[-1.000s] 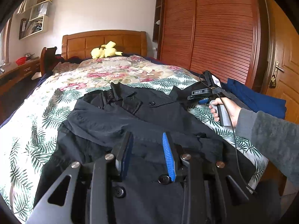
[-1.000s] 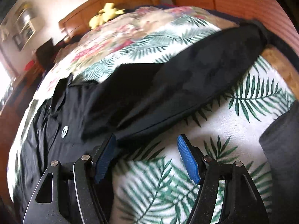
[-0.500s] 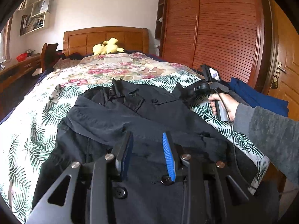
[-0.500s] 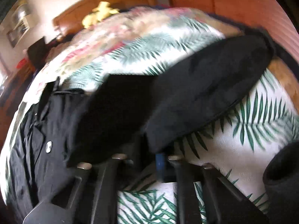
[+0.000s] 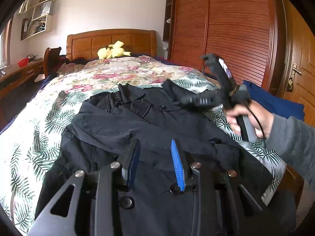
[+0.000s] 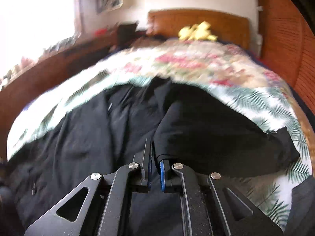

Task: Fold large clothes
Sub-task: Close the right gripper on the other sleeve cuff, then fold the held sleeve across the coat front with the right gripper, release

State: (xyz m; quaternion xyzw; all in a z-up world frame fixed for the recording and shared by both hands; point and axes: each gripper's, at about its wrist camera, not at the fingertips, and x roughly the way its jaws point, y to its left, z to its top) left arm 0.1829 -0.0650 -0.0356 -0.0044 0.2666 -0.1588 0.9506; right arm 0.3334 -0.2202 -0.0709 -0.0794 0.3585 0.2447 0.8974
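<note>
The right hand-held gripper is seen clamped on the edge of a black sleeve, its two blue pads nearly together with the cloth pinched between them. The sleeve is drawn up from the right side of a black coat and, in the blurred right wrist view, appears to be folded in across the body of the garment. From the left wrist view the same gripper is shown above the coat's right shoulder, gripped by a hand in a grey sleeve.

The left hand-held gripper is held just above the lower front of the coat with its jaws partly apart and nothing between them; buttons of the coat are seen below its fingers.

The coat is spread front-up on a bed covered by a leaf and flower print, collar toward the wooden headboard, where a yellow plush toy is lying.
</note>
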